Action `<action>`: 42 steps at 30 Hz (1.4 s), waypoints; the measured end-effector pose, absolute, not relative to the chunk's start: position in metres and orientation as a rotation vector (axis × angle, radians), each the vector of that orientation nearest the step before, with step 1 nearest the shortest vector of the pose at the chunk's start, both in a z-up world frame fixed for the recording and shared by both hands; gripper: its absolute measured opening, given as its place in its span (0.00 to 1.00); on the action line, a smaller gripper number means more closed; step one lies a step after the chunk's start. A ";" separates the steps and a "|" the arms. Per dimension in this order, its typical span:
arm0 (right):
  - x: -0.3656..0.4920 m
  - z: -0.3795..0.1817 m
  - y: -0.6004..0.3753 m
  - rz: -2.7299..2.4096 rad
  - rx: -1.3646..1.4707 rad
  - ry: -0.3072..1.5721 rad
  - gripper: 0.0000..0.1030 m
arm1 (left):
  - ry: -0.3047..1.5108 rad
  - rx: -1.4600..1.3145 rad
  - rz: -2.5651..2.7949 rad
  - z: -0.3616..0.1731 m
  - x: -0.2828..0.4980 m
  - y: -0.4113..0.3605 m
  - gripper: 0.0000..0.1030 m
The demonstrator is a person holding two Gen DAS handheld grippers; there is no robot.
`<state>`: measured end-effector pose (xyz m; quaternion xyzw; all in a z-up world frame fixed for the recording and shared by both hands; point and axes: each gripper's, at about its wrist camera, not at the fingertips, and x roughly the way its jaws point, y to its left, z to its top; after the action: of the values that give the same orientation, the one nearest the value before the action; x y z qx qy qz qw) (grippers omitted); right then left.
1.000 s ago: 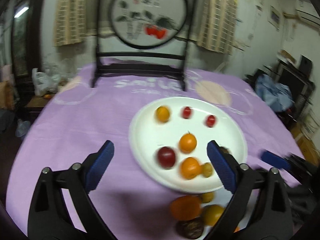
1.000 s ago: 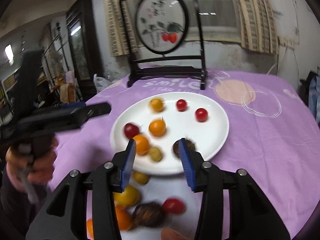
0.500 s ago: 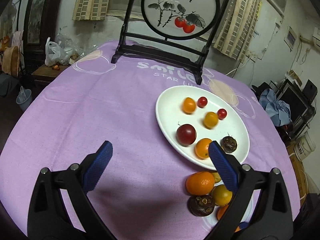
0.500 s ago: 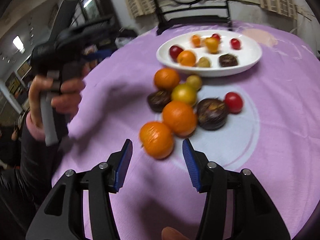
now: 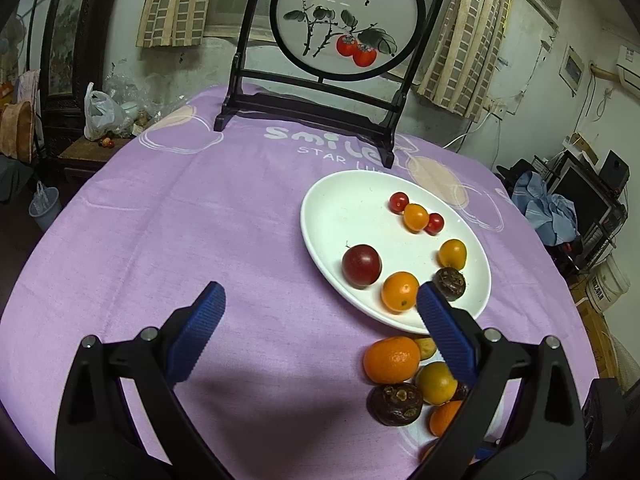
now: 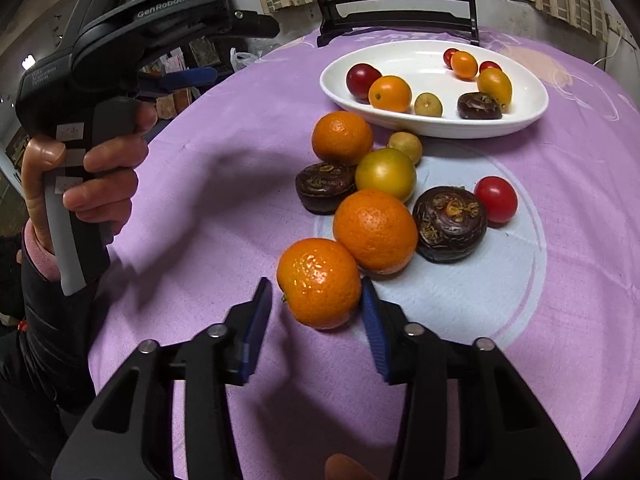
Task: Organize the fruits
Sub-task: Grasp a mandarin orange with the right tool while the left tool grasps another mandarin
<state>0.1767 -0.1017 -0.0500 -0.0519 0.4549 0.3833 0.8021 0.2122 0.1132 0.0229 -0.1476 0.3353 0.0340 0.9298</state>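
Left wrist view: the left claw (image 5: 318,316) gapes wide and empty over the purple-clothed bench (image 5: 200,216), with the oval white ceramic plate (image 5: 320,216) of fruit at centre right.

Right wrist view: the right claw (image 6: 316,326) stands moderately open — its blue pads flank the nearest round orange tangerine (image 6: 319,282) at lower centre, not clearly pressing. This hand is nearer. The tangerine is near-spherical, with no usable long axis, and its stem end points lower left.
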 end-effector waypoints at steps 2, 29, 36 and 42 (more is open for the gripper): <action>0.178 -0.050 -0.104 0.826 -0.098 0.980 0.39 | 0.682 -0.299 0.074 0.023 0.212 0.114 0.95; 0.192 0.012 -0.206 0.735 0.272 0.638 0.37 | 0.830 0.234 -0.408 -0.027 0.168 -0.022 0.62; 0.186 0.013 -0.205 0.735 0.256 0.639 0.37 | 0.897 0.142 -0.433 -0.034 0.179 -0.016 0.53; 0.185 0.013 -0.203 0.738 0.244 0.640 0.37 | 0.911 0.120 -0.431 -0.036 0.185 -0.026 0.53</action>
<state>0.1849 -0.2026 0.0128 0.1170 0.3068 0.3537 0.8758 0.1847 -0.0255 -0.0356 0.0574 0.4361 -0.2062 0.8741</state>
